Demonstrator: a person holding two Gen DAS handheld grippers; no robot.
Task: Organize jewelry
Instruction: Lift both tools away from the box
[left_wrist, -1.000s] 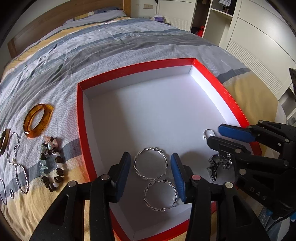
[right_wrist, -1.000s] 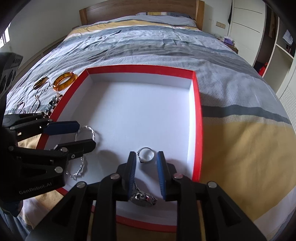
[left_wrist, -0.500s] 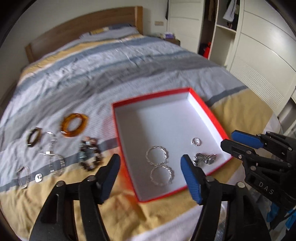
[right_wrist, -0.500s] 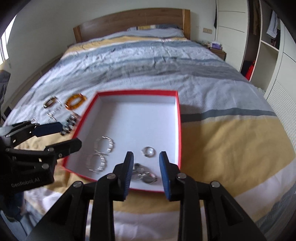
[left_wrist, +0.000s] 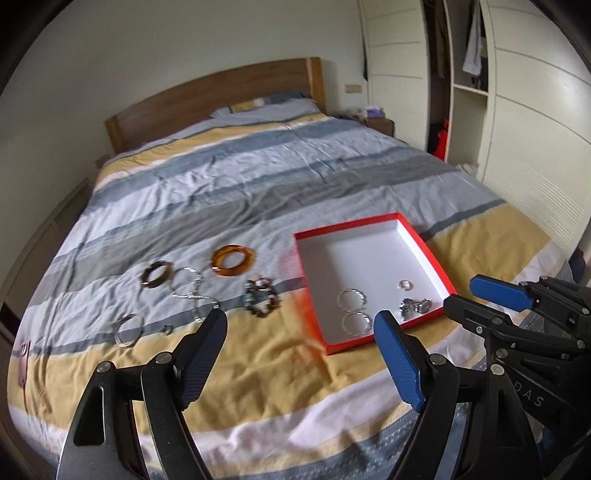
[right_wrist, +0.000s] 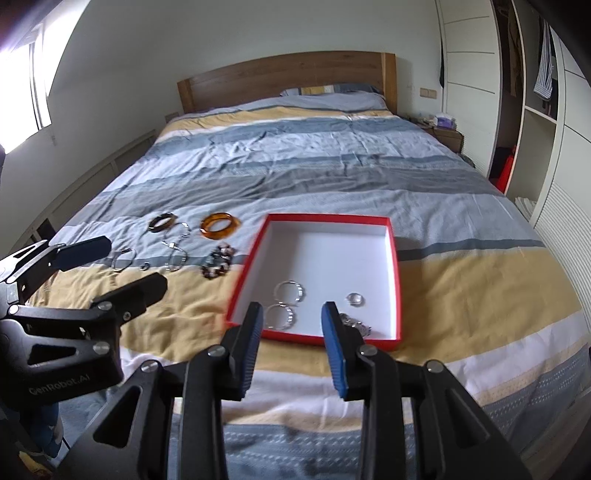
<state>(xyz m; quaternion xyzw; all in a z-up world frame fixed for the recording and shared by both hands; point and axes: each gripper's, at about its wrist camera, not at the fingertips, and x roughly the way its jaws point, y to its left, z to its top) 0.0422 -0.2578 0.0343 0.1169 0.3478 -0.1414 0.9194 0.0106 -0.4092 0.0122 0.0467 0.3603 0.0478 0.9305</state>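
The red box (left_wrist: 436, 258) lay near the foot of the bed (left_wrist: 258, 177), and inside it, at its near end, sat 2 twisted silver bangles (left_wrist: 354, 310), a small ring (left_wrist: 405, 284) and a silver watch (left_wrist: 415, 306). On the quilt left of the box the rest of the jewelry was still loose: an amber bangle (left_wrist: 232, 260), a dark brown bangle (left_wrist: 157, 274), a beaded bracelet (left_wrist: 261, 297), a silver chain (left_wrist: 192, 291) and a silver cuff (left_wrist: 127, 328).

A second before, both tools had been down in the box, one around the bangles, the other over the watch. Since then both had pulled up and back, so the whole bed came into view and those 4 pieces stayed behind. That batch looked delivered, and the loose pieces seemed the next target.

The left gripper (left_wrist: 301, 354) hung above the quilt's near edge, angled downward, its jaws spreading wide with nothing between them. The right gripper (right_wrist: 292, 345) hovered beside it at a similar tilt, its jaws parting more narrowly, also empty.
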